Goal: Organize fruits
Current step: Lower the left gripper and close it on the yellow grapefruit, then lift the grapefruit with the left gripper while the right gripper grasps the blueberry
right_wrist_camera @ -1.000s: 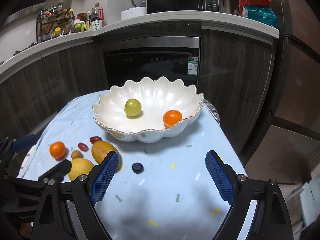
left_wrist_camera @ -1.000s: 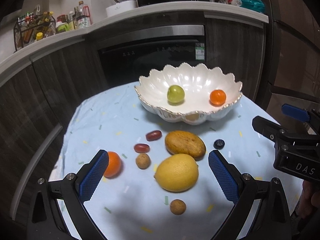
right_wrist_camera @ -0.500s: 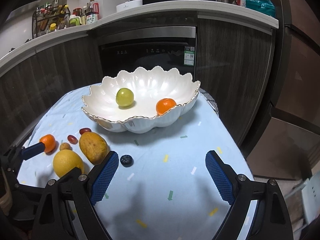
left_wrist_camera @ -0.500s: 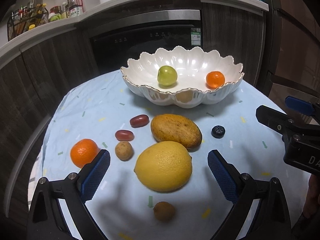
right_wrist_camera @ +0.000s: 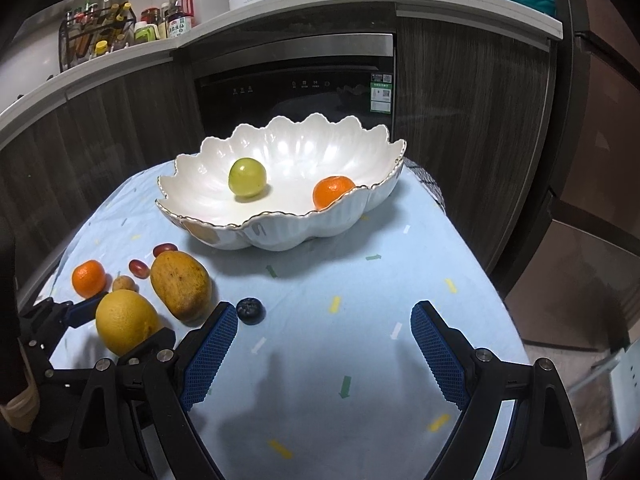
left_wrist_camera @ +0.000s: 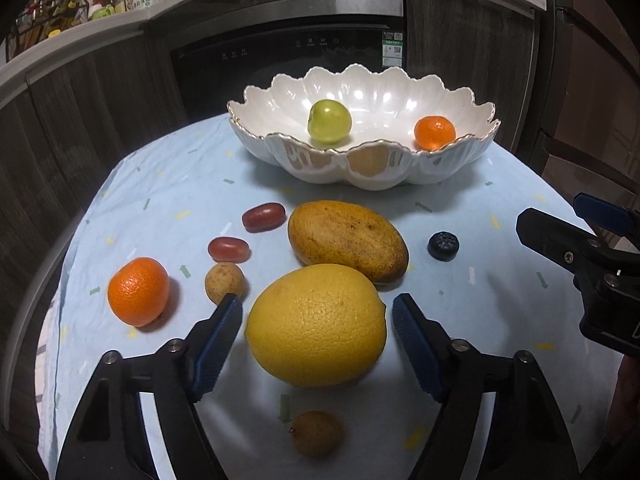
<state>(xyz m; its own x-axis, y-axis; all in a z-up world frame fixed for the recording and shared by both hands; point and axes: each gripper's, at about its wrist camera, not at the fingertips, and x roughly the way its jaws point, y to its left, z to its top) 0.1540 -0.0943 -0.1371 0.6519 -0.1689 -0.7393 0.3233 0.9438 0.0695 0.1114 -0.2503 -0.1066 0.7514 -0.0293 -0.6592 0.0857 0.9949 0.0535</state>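
Note:
A large yellow citrus (left_wrist_camera: 316, 324) lies on the blue cloth between the jaws of my left gripper (left_wrist_camera: 317, 304), which are closing; a thin gap shows at each pad. Behind it lie a brown-yellow mango (left_wrist_camera: 347, 240) and a blueberry (left_wrist_camera: 443, 245). The white scalloped bowl (left_wrist_camera: 360, 152) holds a green fruit (left_wrist_camera: 329, 121) and a small orange (left_wrist_camera: 434, 133). My right gripper (right_wrist_camera: 323, 312) stands open over bare cloth, the blueberry (right_wrist_camera: 251, 311) just outside its left finger.
On the cloth to the left lie an orange (left_wrist_camera: 138, 291), two red oval fruits (left_wrist_camera: 263, 217), and a small brown fruit (left_wrist_camera: 224, 282); another brown one (left_wrist_camera: 318, 432) lies nearest. Dark cabinets and an oven stand behind the table. The cloth's right edge (right_wrist_camera: 480, 272) drops off.
My left gripper has come down and forward onto the yellow citrus and its jaws have narrowed around it. The right gripper has sunk slightly, still open.

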